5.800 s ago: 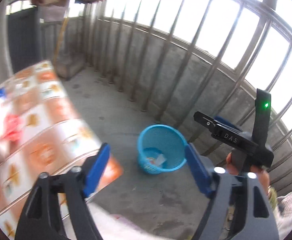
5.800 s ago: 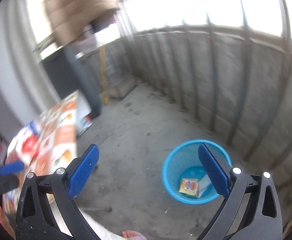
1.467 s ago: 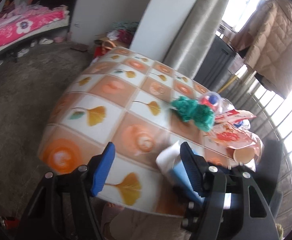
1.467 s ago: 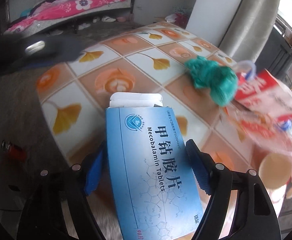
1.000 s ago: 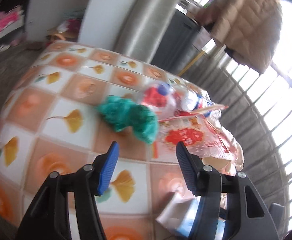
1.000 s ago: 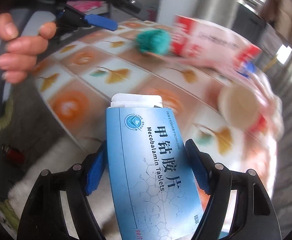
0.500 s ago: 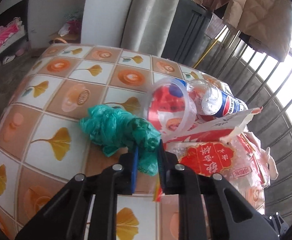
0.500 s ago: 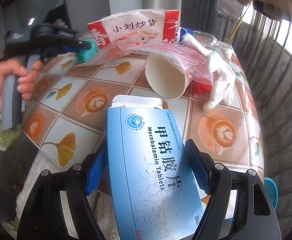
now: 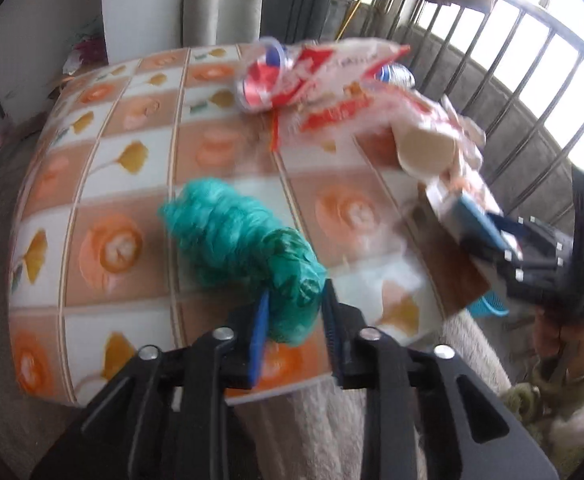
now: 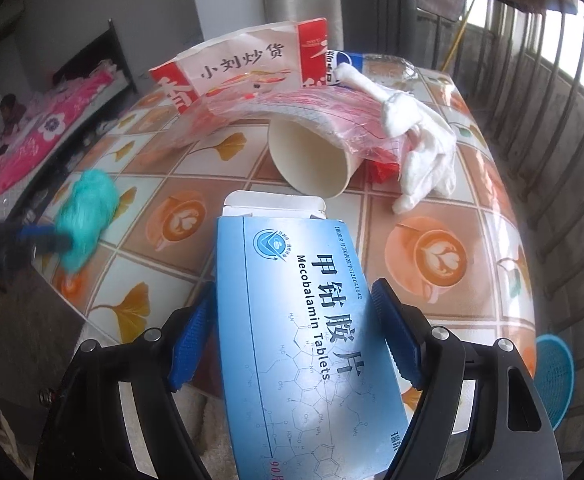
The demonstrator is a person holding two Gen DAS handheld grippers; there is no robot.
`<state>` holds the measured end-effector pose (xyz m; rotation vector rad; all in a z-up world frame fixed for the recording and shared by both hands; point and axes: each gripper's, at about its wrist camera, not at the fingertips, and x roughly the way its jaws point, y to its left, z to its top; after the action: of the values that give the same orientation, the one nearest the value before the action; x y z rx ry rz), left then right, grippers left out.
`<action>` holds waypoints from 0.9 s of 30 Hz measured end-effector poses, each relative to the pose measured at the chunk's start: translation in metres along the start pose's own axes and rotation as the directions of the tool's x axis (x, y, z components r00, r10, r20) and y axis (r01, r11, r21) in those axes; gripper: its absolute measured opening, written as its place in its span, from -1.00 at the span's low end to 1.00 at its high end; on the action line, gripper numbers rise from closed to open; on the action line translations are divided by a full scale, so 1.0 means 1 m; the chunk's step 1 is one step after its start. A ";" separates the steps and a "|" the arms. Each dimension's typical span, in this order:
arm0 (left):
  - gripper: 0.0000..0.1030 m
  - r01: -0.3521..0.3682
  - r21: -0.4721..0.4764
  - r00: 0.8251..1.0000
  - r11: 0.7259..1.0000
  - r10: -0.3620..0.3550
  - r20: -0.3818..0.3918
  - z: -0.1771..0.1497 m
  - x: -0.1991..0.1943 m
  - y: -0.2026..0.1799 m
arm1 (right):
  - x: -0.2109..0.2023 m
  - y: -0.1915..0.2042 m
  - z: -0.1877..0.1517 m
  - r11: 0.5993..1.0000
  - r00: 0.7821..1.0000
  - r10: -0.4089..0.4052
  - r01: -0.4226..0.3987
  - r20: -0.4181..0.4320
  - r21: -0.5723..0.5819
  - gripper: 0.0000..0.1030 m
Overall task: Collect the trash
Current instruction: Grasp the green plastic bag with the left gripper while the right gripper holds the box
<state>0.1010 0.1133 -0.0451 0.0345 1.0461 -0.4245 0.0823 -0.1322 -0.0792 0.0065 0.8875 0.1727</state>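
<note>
Now the left gripper (image 9: pixel 294 322) is clamped on the near end of the crumpled green plastic bag (image 9: pixel 239 248). Its blue pads (image 9: pixel 259 340) pinch the lump; the rest of the bag trails toward 11 o'clock over the patterned tablecloth (image 9: pixel 103 184). Half a second ago the same jaws were nearly together on the bag's edge up by the snack pile; the bag now sits clear of that pile, toward the near table edge, and the frame is motion-blurred.

Right gripper (image 10: pixel 296 344) grasps the blue Mecobalamin tablet box (image 10: pixel 304 320), unchanged from 1.5 s ago: pads on both long sides, open white flap pointing to 12 o'clock. The box is held above the near table edge.

Outward in the right wrist view: a paper cup (image 10: pixel 312 160) lies on its side at 12 o'clock, mouth toward the camera. A red-and-white snack bag (image 10: pixel 251 64) stands behind it, with a clear red-printed wrapper (image 10: pixel 324 116) draped over the cup. A white cloth glove (image 10: pixel 416 140) lies at 1 o'clock, touching the wrapper. A plastic bottle (image 10: pixel 372 62) sits behind the glove, partly hidden. The blue trash basket (image 10: pixel 554 376) is on the floor at 4 o'clock, past the table edge.

In the left wrist view the right gripper and box show at 3 o'clock, with the basket rim (image 9: pixel 488 306) just below them.
</note>
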 end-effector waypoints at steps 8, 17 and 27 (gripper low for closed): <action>0.32 0.008 -0.173 0.992 0.985 0.014 0.128 -0.006 -0.012 0.000 | 0.002 -0.011 0.006 0.993 0.996 0.087 -0.085 -0.026 0.087 0.56; 0.30 -0.174 -0.204 0.979 0.963 0.191 0.065 0.005 0.018 0.005 | -0.002 -0.022 -0.001 0.984 0.989 0.137 -0.130 -0.054 0.121 0.61; -0.19 -0.249 -0.199 0.960 0.948 0.269 0.076 0.000 0.028 -0.001 | 0.004 -0.007 -0.009 0.992 0.986 0.122 -0.122 -0.114 0.002 0.65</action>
<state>0.1125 0.1031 -0.0685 -0.0178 0.9609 -0.0862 0.0790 -0.1387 -0.0886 0.0472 1.0011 0.2919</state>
